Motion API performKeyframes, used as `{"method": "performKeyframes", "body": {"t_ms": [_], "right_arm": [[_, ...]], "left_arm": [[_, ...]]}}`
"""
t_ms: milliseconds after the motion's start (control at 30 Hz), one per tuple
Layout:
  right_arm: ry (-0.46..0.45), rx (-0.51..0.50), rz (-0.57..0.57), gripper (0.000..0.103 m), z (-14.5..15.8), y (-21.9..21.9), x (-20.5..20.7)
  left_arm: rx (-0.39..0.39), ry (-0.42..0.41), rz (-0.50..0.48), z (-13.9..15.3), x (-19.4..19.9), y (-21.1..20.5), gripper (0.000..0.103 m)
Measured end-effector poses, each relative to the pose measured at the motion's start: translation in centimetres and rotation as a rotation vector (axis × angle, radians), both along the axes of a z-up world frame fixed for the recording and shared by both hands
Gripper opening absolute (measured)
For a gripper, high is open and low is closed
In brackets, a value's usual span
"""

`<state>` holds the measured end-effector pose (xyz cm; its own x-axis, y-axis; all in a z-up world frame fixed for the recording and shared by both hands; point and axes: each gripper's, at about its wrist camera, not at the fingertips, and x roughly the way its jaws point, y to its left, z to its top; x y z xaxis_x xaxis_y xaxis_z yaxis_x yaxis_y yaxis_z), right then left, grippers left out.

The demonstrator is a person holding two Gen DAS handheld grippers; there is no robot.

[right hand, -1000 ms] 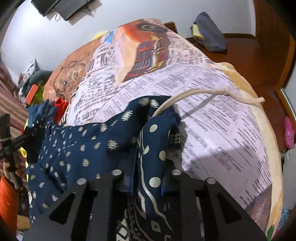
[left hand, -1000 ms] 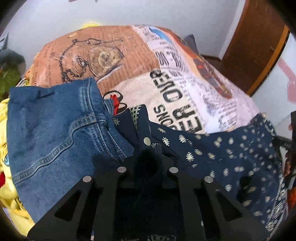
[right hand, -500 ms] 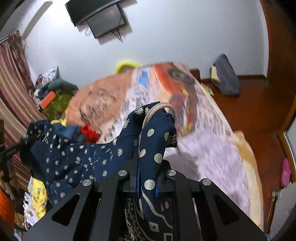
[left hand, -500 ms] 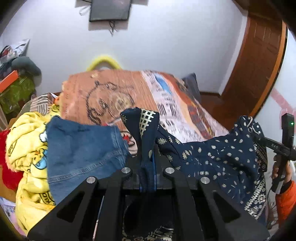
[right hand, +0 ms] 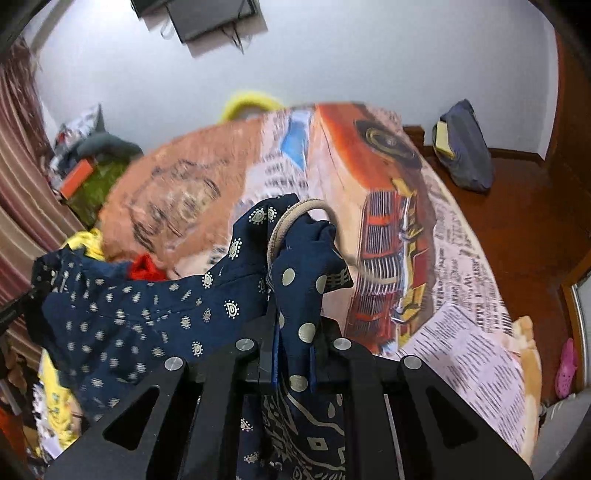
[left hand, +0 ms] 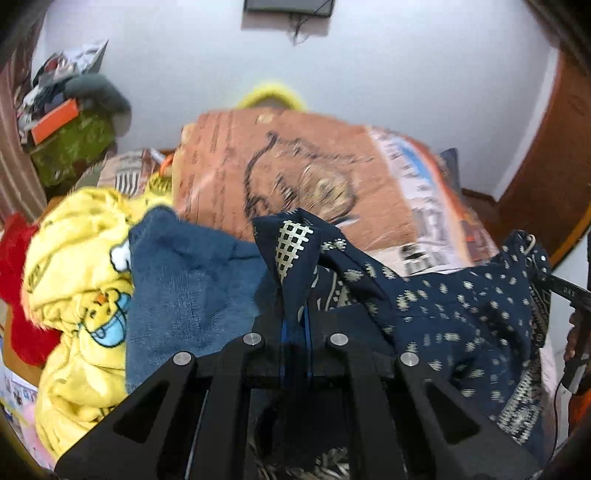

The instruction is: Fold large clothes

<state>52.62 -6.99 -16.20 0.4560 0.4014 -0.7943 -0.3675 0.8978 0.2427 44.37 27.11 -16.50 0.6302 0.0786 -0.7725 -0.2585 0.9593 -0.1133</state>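
The bed (right hand: 461,280), under a blurred newspaper-and-truck print cover, filled mid-frame in both views; its far end smeared into the white wall (left hand: 369,74). A dark screen (right hand: 207,18) was cut off at the top edge. At lower left in the left view lay a heap of yellow, red and denim clothes (left hand: 173,288). The navy patterned garment (right hand: 122,325) hung stretched between the two tools above the bed, its lower part hidden behind the black frames. The left tongs (left hand: 294,325) were pinched tight on one bunched corner, the right tongs (right hand: 293,354) on another, beside what seemed a cream cord loop (right hand: 295,214).
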Motion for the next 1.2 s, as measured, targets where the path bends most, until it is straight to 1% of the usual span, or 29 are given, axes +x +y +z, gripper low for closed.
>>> {"method": "performKeyframes", "body": {"t_ms": [100,133,233,300,333,400,467,500,533,567,600,633,700,800,900,1000,1067,1100,1133,1200], "right_arm": [[0.03,-0.033,-0.021,0.01,-2.2,0.2,1.1],[0.046,-0.035,-0.028,0.01,-2.9,0.0,1.5],[0.091,-0.021,-0.039,0.011,-4.7,-0.7,2.4],[0.098,-0.034,-0.028,0.014,-5.2,-0.9,2.3],[0.094,-0.049,-0.021,0.016,-5.2,-0.8,2.2],[0.079,-0.09,-0.011,0.017,-5.0,-0.6,1.8],[0.066,-0.116,-0.003,0.019,-4.7,-0.8,1.3],[0.065,-0.123,-0.001,0.022,-4.5,-1.0,1.0],[0.07,-0.128,-0.002,0.029,-4.2,-1.2,0.7],[0.078,-0.134,-0.006,0.032,-4.1,-1.5,0.4],[0.084,-0.133,-0.011,0.04,-3.8,-1.8,0.1],[0.087,-0.128,-0.016,0.046,-3.4,-2.2,-0.3],[0.092,-0.121,-0.025,0.05,-2.6,-3.0,-1.2],[0.091,-0.134,-0.019,0.053,-1.2,-3.9,-2.9],[0.068,-0.151,-0.003,0.054,0.8,-4.5,-5.0],[0.018,-0.178,0.011,0.057,3.1,-5.0,-7.6],[-0.016,-0.179,0.023,0.064,4.6,-5.4,-9.5],[-0.029,-0.178,0.026,0.072,5.2,-5.7,-10.4],[-0.051,-0.177,0.024,0.076,6.0,-5.9,-11.4],[-0.09,-0.165,0.03,0.077,7.1,-6.2,-13.2]], "left_arm": [[0.014,0.04,0.02,-2.6,1.3,0.9,0.006],[0.015,0.048,0.023,-3.1,1.4,1.1,0.007],[-0.006,0.084,0.03,-5.4,1.9,1.8,0.008],[-0.021,0.1,0.028,-6.4,2.0,2.0,0.01],[-0.024,0.103,0.029,-6.6,1.9,2.1,0.012],[-0.026,0.103,0.027,-6.8,1.7,2.1,0.013],[-0.015,0.115,0.022,-6.6,1.4,2.0,0.019],[-0.004,0.128,0.022,-6.5,1.3,2.0,0.026],[0.016,0.144,0.031,-6.3,0.9,1.9,0.035],[0.027,0.151,0.041,-6.1,0.6,2.0,0.04],[0.031,0.154,0.048,-6.0,0.5,2.1,0.046],[0.029,0.15,0.057,-5.5,-0.2,2.2,0.048],[0.004,0.141,0.056,-4.7,-1.2,2.5,0.048],[-0.008,0.134,0.056,-3.1,-3.1,2.4,0.049],[0.023,0.13,0.039,-1.6,-5.2,1.9,0.053],[0.016,0.123,0.026,-0.1,-7.5,1.6,0.054],[0.006,0.109,0.014,0.8,-9.3,1.3,0.054],[0.007,0.101,0.006,1.3,-10.1,1.1,0.054],[0.01,0.097,0.001,1.6,-10.7,0.9,0.054],[0.022,0.085,-0.02,2.5,-12.6,0.4,0.055]]}}
